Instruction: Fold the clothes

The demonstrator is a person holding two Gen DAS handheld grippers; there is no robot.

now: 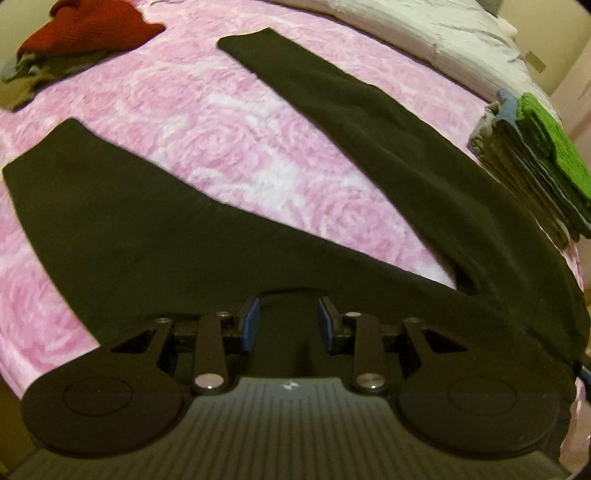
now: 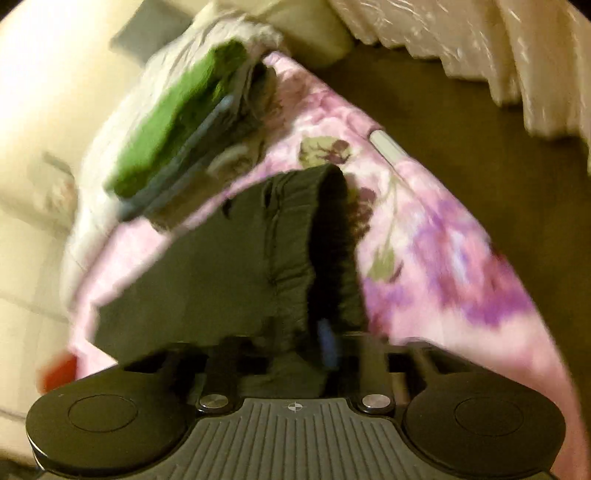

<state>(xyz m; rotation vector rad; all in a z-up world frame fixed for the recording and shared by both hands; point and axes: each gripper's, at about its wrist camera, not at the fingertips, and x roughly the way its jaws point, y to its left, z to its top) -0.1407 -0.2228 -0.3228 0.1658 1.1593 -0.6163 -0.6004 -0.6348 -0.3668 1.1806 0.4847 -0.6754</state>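
The work surface is a bed covered by a pink blanket (image 1: 207, 155) with a pale rose pattern. A white quilted cover (image 1: 436, 33) lies along its far edge. In the right wrist view the blanket corner hangs toward a dark brown floor (image 2: 443, 122), with a pale curtain (image 2: 517, 48) beyond and a cream wall on the left of the frame.

The dark trousers (image 1: 369, 147) lie flat on the blanket, both legs spread apart in a V that opens away from the camera. One leg runs to the far centre, the other to the left edge of the frame.

Left wrist view only: a loose heap with a red garment (image 1: 85, 29) on top sits at the far left of the bed. A folded stack (image 1: 535, 158), green item uppermost, sits at the right edge, just beside one trouser leg. The left gripper (image 1: 288, 323) hovers over the trouser seat area. Its blue pads (image 1: 251, 325) stand clearly apart with nothing clamped between them.

Right wrist view only: this frame is motion-blurred. It shows the gathered waistband (image 2: 317, 229) of the trousers near the blanket corner, with the folded stack to its left. Dark fabric runs down between the fingers of the right gripper (image 2: 295, 354). One blue pad (image 2: 327, 343) is visible against the cloth; the other is hidden. The fingers appear closed on the waistband.
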